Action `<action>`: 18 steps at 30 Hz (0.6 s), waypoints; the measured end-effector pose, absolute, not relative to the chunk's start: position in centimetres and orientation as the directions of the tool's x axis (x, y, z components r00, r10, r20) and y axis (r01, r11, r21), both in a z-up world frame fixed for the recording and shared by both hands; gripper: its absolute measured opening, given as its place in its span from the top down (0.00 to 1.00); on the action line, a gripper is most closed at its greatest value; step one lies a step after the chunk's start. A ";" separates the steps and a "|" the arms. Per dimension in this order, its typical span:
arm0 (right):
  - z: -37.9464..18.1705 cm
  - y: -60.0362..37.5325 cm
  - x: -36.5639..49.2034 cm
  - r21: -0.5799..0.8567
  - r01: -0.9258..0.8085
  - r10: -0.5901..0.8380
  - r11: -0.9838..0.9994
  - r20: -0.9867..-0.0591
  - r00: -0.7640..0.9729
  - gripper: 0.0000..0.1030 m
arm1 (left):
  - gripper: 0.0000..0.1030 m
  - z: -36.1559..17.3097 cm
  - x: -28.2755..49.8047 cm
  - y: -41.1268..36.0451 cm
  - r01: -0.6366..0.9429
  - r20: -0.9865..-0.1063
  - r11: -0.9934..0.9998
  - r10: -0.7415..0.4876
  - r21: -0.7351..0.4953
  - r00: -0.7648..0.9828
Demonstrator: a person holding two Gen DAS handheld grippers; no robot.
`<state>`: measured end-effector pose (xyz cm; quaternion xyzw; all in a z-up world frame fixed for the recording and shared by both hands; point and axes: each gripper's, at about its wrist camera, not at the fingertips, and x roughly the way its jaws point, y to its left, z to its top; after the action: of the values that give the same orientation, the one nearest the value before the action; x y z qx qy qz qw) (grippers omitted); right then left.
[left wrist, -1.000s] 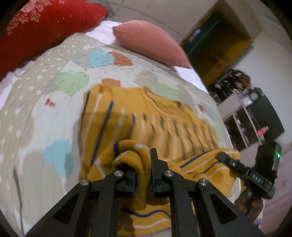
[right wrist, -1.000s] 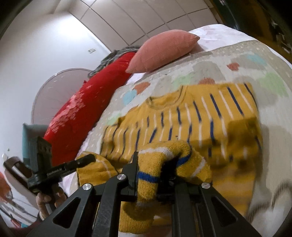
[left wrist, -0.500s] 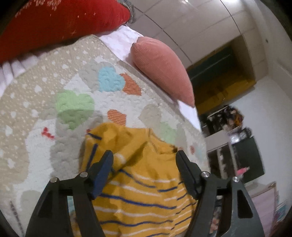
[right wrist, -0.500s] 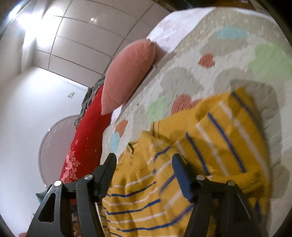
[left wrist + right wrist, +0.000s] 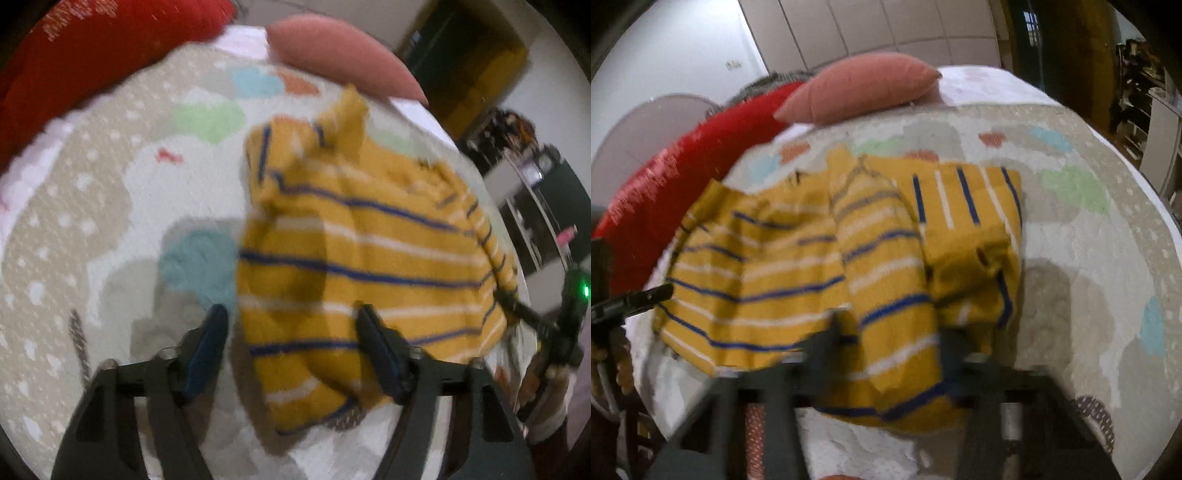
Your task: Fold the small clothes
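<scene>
1. Two grippers, one garment: the striped yellow sweater (image 5: pixel 369 258) lies already doubled over on the heart-patterned quilt (image 5: pixel 92 221), its stripes running across my view from the left side toward the right
2. My left gripper (image 5: pixel 291 347) has its jaws apart and they have just been closing; the near left corner of the sweater lies between the blue pads, but neither pad presses on it
3. My right gripper (image 5: pixel 890 343) has just been closing too, and its jaws stand narrow on the folded sleeve (image 5: pixel 886 266), which runs lengthwise away from me, straight out of the jaws
4. Each hand is at its own near corner, so neither is nearer; I judge the next fold depends on the left jaws closing on the cloth
</scene>
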<state>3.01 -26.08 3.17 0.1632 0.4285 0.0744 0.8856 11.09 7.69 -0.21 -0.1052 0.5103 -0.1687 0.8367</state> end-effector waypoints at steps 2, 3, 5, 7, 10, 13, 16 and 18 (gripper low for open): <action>2.7 -28.0 2.4 0.498 0.038 0.369 0.866 -0.689 0.624 0.90 | 0.82 -0.1 10.9 7.8 0.179 -0.819 0.908 -0.419 -0.379 0.393; 2.8 -29.0 1.9 0.558 0.050 0.408 0.828 -0.662 0.629 0.90 | 0.85 0.5 10.7 8.0 0.179 -0.815 0.907 -0.421 -0.381 0.399; 3.0 -31.1 0.7 0.676 0.060 0.489 0.734 -0.588 0.644 0.90 | 0.88 1.8 10.0 8.1 0.191 -0.809 0.901 -0.433 -0.389 0.396; 3.2 -33.3 -0.9 0.785 0.061 0.569 0.616 -0.497 0.656 0.91 | 0.91 3.0 9.1 8.2 0.208 -0.808 0.898 -0.440 -0.388 0.393; 3.2 -35.1 -3.0 0.838 0.057 0.612 0.542 -0.441 0.657 0.91 | 0.93 4.1 7.6 8.8 0.218 -0.809 0.894 -0.448 -0.392 0.381; 1.9 -35.3 -3.8 0.844 0.087 0.620 0.529 -0.455 0.639 0.91 | 0.93 3.7 6.9 9.3 0.196 -0.821 0.902 -0.431 -0.384 0.375; -1.0 -35.3 -3.9 0.828 0.174 0.605 0.533 -0.516 0.607 0.90 | 0.92 2.8 6.7 9.9 0.163 -0.835 0.919 -0.394 -0.358 0.384; -2.2 -35.4 -4.3 0.856 0.180 0.610 0.485 -0.478 0.631 0.89 | 0.86 2.4 6.3 10.9 0.134 -0.828 0.911 -0.410 -0.389 0.383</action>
<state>-4.29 -35.36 -2.24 0.4874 0.4054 0.1415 0.7603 6.33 10.86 2.37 -0.1301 0.5303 -0.1657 0.8212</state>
